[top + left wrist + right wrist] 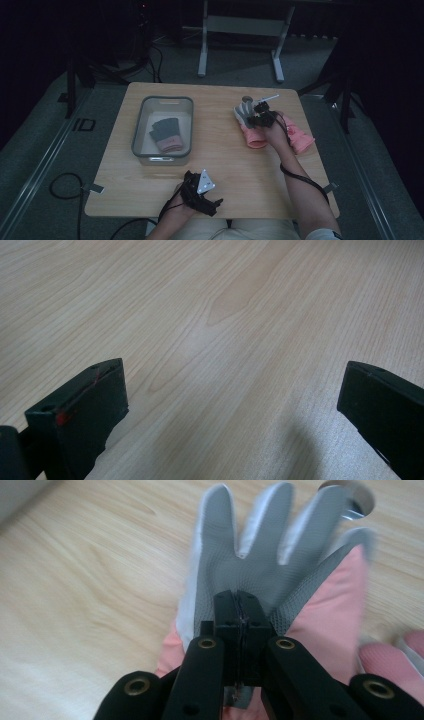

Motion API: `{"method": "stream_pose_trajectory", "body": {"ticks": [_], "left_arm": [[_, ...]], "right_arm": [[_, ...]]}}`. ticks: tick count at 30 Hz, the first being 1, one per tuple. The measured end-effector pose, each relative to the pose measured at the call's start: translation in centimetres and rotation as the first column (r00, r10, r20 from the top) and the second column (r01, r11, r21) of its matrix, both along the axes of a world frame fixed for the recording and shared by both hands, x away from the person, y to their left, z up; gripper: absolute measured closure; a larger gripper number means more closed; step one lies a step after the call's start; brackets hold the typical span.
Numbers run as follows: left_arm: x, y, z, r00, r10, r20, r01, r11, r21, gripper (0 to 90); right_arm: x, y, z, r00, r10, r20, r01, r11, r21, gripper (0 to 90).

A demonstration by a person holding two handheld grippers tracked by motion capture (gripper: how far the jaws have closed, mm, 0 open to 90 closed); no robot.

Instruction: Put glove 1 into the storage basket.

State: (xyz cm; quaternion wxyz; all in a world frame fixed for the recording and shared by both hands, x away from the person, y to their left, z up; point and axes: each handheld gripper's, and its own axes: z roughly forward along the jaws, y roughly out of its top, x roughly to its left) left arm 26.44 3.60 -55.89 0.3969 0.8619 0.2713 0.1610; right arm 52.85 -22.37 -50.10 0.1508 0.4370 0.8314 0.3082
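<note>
Right gripper point(239, 611) fingers pinch the pink-and-grey glove's point(260, 565) palm to lift it; left gripper point(230, 410) idles, fingers spread, over the tabletop point(225, 315).

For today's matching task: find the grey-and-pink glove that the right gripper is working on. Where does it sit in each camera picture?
High view: the glove lies right of centre on the table, under the right gripper.
Right gripper view: it fills the centre, fingers pointing up, above the closed jaws.
Left gripper view: bare table here.
Shared landmark: the light wooden tabletop.
</note>
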Motion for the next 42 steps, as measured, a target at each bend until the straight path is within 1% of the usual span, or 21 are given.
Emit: {"method": "stream_pose_trajectory", "body": {"ticks": [3,6,9,11,14,16,17,18,19,20,21,23,24,25,26,28,33,36,38,39,42], "left_arm": [[0.0,0.1,0.1,0.9999,0.007,0.011,-0.007,1.0000,-0.003,0.0],[0.1,0.2,0.1,0.9998,0.015,0.016,-0.015,0.9999,-0.002,0.0],[0.0,0.3,0.3,0.9995,0.021,0.025,-0.021,0.9997,-0.012,0.0],[0.0,0.4,0.3,0.9994,0.022,0.025,-0.021,0.9996,-0.021,0.0],[0.0,0.4,0.4,0.9991,0.024,0.035,-0.023,0.9995,-0.020,0.0],[0.0,0.4,0.4,0.9992,0.020,0.036,-0.019,0.9996,-0.022,0.0],[0.0,0.4,0.4,0.9991,0.020,0.038,-0.019,0.9996,-0.021,0.0],[0.0,0.4,0.4,0.9992,0.017,0.037,-0.016,0.9996,-0.022,0.0],[0.0,0.4,0.4,0.9992,0.017,0.037,-0.016,0.9996,-0.022,0.0],[0.0,0.4,0.4,0.9992,0.017,0.037,-0.016,0.9996,-0.022,0.0],[-0.2,0.6,0.5,0.9954,0.040,0.087,-0.037,0.9987,-0.033,0.0],[-0.2,0.7,0.7,0.9955,0.040,0.086,-0.036,0.9981,-0.049,0.0],[-0.2,0.8,0.7,0.9954,0.042,0.086,-0.037,0.9981,-0.050,0.0],[-0.2,0.8,0.7,0.9954,0.042,0.086,-0.037,0.9981,-0.050,0.0],[-0.2,0.8,0.6,0.9956,0.042,0.084,-0.038,0.9981,-0.048,0.0],[-0.2,0.8,0.6,0.9961,0.040,0.079,-0.036,0.9982,-0.048,0.0],[-0.2,0.6,0.4,0.9966,0.030,0.077,-0.027,0.9988,-0.041,0.0],[-0.3,0.5,0.3,0.9967,0.026,0.077,-0.023,0.9990,-0.039,0.0],[-0.3,0.5,0.3,0.9971,0.022,0.073,-0.019,0.9991,-0.037,0.0],[-0.3,0.5,0.3,0.9973,0.018,0.071,-0.015,0.9993,-0.034,0.0],[-0.2,0.4,0.2,0.9977,0.011,0.066,-0.009,0.9996,-0.028,0.0]], "right_arm": [[-1.5,-0.6,1.7,0.9997,-0.021,0.014,0.020,0.997,0.073,89.3],[-3.6,-0.6,3.5,0.9986,-0.034,0.040,0.030,0.994,0.109,89.3],[-6.1,-0.5,5.3,0.9961,-0.052,0.072,0.040,0.986,0.163,89.3],[-7.8,-0.3,6.4,0.9939,-0.061,0.092,0.043,0.982,0.184,89.3],[-10.3,-0.2,7.2,0.9907,-0.089,0.103,0.065,0.973,0.219,89.3],[-11.8,-0.1,7.3,0.9908,-0.097,0.094,0.071,0.968,0.242,89.3],[-12.5,0.0,7.3,0.9901,-0.102,0.097,0.076,0.967,0.242,89.2],[-13.2,0.2,7.2,0.9892,-0.111,0.096,0.084,0.965,0.246,89.3],[-13.2,0.2,7.2,0.9892,-0.111,0.096,0.084,0.965,0.246,89.3],[-13.8,0.3,7.1,0.9894,-0.111,0.094,0.085,0.965,0.249,89.2],[-15.1,0.6,6.7,0.9878,-0.124,0.095,0.097,0.963,0.250,89.2],[-15.9,1.0,6.3,0.9904,-0.113,0.080,0.090,0.964,0.249,89.2],[-16.4,1.2,6.0,0.9905,-0.113,0.079,0.092,0.967,0.237,89.2],[-16.4,1.2,6.0,0.9905,-0.113,0.079,0.092,0.967,0.237,89.2],[-16.7,1.5,5.8,0.9913,-0.109,0.073,0.091,0.970,0.226,89.2],[-17.3,1.8,4.7,0.9907,-0.124,0.056,0.109,0.968,0.225,89.2],[-17.1,2.7,1.9,0.9915,-0.129,0.012,0.124,0.971,0.203,89.3],[-16.7,3.6,0.0,0.9935,-0.111,-0.027,0.114,0.977,0.181,89.2],[-16.5,4.0,-1.0,0.9932,-0.106,-0.048,0.113,0.975,0.191,89.2],[-16.4,4.4,-1.4,0.9933,-0.101,-0.057,0.110,0.977,0.184,89.2],[-16.0,5.0,-2.3,0.9925,-0.097,-0.075,0.109,0.976,0.187,89.1]]}}
